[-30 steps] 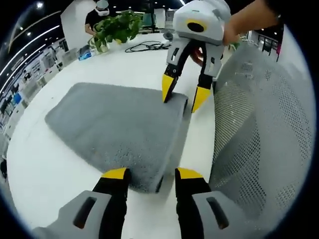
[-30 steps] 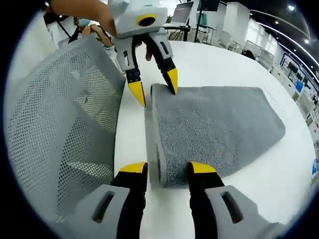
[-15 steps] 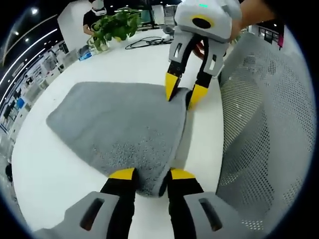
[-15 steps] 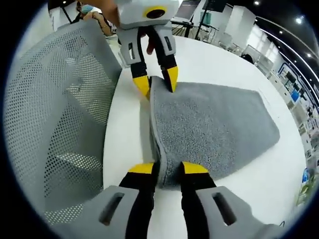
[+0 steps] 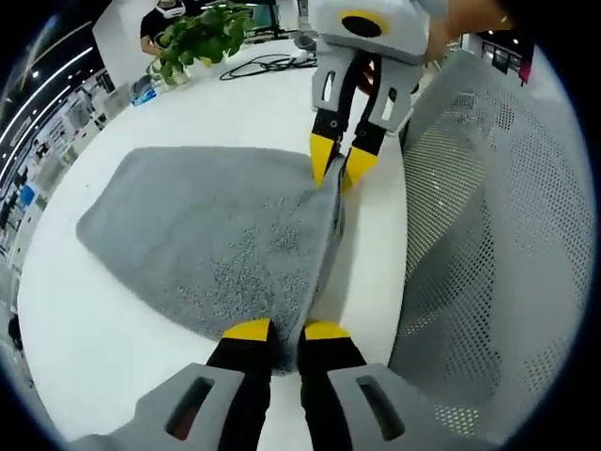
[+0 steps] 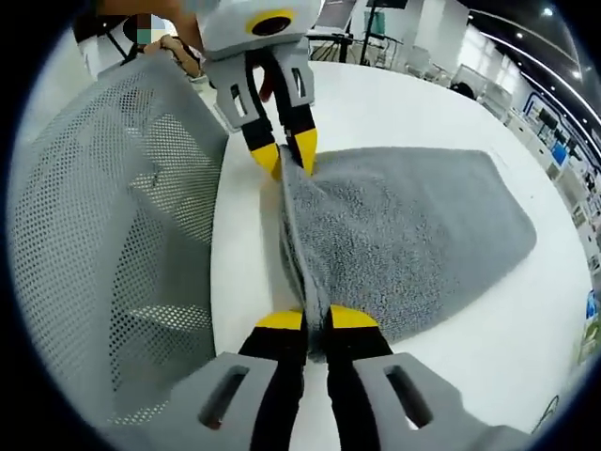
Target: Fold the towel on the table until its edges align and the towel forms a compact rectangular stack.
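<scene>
We work at a round white counter (image 5: 235,103) in a bright open room, with a grey mesh chair back (image 5: 488,235) pressed against its near edge. A fluffy grey terry towel (image 5: 207,235) lies on the counter, spreading away from us. Our left gripper (image 5: 286,331) has its yellow-tipped jaws pinched together on one near corner of the towel, and our right gripper (image 6: 317,318) is clamped on the other near corner. Between the two, the towel's near edge is raised into a ridge off the counter. A leafy green potted plant (image 5: 192,38) and a black cable (image 5: 258,66) sit at the counter's far side.
</scene>
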Motion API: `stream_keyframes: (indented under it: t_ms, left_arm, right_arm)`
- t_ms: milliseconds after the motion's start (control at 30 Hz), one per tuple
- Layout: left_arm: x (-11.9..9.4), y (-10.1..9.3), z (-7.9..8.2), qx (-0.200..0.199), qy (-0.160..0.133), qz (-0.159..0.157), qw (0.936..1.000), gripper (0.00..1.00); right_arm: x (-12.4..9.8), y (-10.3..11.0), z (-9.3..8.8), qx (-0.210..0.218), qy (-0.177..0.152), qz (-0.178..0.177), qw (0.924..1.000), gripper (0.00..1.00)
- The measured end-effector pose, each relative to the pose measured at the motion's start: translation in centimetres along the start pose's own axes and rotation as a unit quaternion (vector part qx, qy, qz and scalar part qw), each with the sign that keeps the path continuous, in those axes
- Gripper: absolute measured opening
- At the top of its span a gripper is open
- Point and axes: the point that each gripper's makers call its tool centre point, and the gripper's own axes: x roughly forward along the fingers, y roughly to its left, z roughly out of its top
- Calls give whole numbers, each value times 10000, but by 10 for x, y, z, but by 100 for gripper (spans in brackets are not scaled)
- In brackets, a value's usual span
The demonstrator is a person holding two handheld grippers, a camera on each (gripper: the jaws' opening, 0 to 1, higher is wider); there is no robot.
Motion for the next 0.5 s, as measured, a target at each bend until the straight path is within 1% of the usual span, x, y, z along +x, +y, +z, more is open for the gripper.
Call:
stream_keyframes:
  t_ms: [100, 167, 233, 267, 300, 333, 433, 500]
  left_arm:
    - [-1, -10, -1, -101, -52, -98, 9999, 9]
    - [-2, -20, -2, -53, -81, -195, 9998, 9]
    - [-4, -27, -3, -73, -112, -313, 9994, 9]
    - [-4, -28, -3, -91, -120, -332, 9993, 9]
    - [-4, -31, -3, -200, -156, -380, 9990, 9]
    - [-4, -32, -3, -218, -172, -377, 9989, 9]
    - [-5, -37, -3, -217, -179, -398, 9988, 9]
    - [-5, -38, -4, -210, -183, -401, 9988, 9]
  right_arm:
    - [-2, 9, -4, 45, -27, 72, 10000, 5]
    - [-5, 18, -5, 68, -60, 139, 9999, 5]
    - [-6, 21, -6, 126, -105, 210, 9996, 4]
    - [-7, 26, -7, 162, -122, 243, 9995, 4]
    - [-7, 28, -7, 209, -132, 256, 9994, 4]
    - [-7, 29, -7, 255, -138, 280, 9992, 4]
    - [-9, 34, -7, 348, -101, 353, 9987, 4]
    - [-8, 36, -9, 352, -86, 317, 9988, 4]
